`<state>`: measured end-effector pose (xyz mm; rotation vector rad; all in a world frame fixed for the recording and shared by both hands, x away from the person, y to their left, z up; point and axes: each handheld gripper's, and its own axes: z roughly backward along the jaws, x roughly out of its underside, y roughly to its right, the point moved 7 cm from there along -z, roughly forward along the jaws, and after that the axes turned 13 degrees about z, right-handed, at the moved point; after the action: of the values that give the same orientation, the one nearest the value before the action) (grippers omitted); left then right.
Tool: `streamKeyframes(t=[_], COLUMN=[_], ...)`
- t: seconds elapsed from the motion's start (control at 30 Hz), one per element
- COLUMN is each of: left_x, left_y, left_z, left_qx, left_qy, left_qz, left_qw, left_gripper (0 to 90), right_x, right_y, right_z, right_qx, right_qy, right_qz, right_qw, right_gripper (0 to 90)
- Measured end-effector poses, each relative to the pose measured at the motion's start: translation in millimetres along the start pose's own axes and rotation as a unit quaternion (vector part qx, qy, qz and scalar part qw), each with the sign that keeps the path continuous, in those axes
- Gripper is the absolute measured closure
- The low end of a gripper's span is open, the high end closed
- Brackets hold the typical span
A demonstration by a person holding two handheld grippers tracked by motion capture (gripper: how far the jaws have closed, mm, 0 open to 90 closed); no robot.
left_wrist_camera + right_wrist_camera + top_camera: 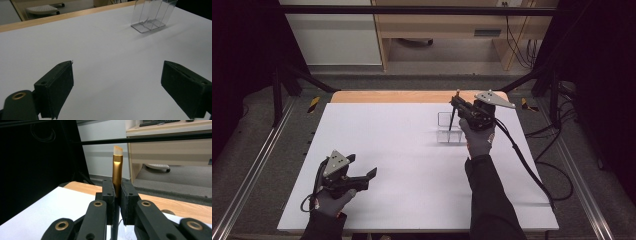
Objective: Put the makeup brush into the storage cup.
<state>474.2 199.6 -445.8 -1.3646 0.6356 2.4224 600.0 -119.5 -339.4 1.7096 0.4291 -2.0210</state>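
Note:
My right gripper (458,103) is shut on a thin brush (117,165) with a gold ferrule, pale bristles pointing up and a dark handle hanging down. In the high view the brush (453,114) hangs above a clear plastic organizer (449,128) with several upright compartments, at the far right of the white table. The brush's lower end is over or inside the organizer; I cannot tell which. My left gripper (362,175) rests near the table's front left, jaws wide open with nothing between them (117,87). The organizer (152,15) stands far ahead of it.
The white tabletop (402,150) has a wooden strip (387,96) along its far edge. A black cable (532,170) trails from the right gripper over the table's right side. Dark frame rails run along both sides of the table. Cabinets and a desk stand beyond.

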Motion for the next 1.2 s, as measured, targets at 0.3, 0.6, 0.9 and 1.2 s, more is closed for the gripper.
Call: streamKeyframes(t=[0.3,0.6,0.9,1.2], left_x=[-0.4,-0.5,-0.3,-0.8], left_y=[0.0,-0.8,-1.5,-1.9], left_z=[0.7,1.2,1.2,2.0], left_qx=[0.0,0.0,0.0,0.002], left_qy=[0.0,0.001,0.0,0.0], left_qz=[-0.001,0.0,0.001,0.001], left_qw=[1.0,1.0,1.0,1.0], left_gripper=[10.1,10.1,10.2,10.1], right_x=[-2.2,-3.4,-0.7,4.7], right_y=[5.3,11.6,16.9,17.1], right_z=[-11.7,-19.9,-30.7,-41.2], right_qx=[0.016,0.026,0.033,0.037], right_qy=[0.0,0.003,-0.001,-0.005], right_qz=[0.004,0.0,-0.003,-0.004], right_qw=[0.9999,0.9997,0.9994,0.9993], right_gripper=[83.4,83.5,83.5,83.5])
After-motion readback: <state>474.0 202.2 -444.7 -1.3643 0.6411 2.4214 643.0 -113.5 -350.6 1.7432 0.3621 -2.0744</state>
